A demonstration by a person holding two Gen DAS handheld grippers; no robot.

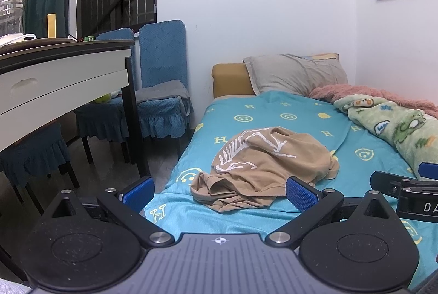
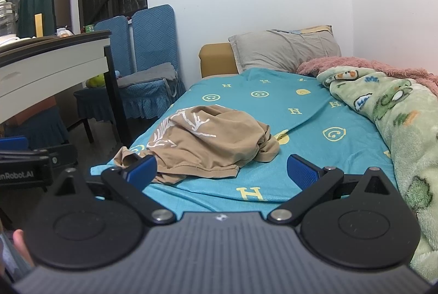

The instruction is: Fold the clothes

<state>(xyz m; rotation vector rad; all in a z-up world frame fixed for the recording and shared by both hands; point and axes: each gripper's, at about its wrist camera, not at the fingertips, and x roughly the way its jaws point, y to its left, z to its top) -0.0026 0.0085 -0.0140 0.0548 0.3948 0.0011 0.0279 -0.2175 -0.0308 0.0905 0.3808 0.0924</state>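
A tan T-shirt (image 1: 262,165) with a white skeleton print lies crumpled in a heap on the turquoise bed sheet (image 1: 287,108). My left gripper (image 1: 219,192) hovers just short of its near edge, jaws wide open, nothing between the blue pads (image 1: 138,194). In the right wrist view the same T-shirt (image 2: 202,143) sits ahead and slightly left. My right gripper (image 2: 221,171) is open too and holds nothing, its left pad (image 2: 142,171) overlapping the shirt's near hem in the picture. The right gripper's finger (image 1: 405,184) shows at the left view's right edge.
A green cartoon blanket (image 2: 397,124) and a pink blanket (image 2: 356,64) are bunched along the bed's right side. A grey pillow (image 1: 295,73) leans at the head. Left of the bed stand a white table (image 1: 54,80) and blue-covered chairs (image 1: 161,80).
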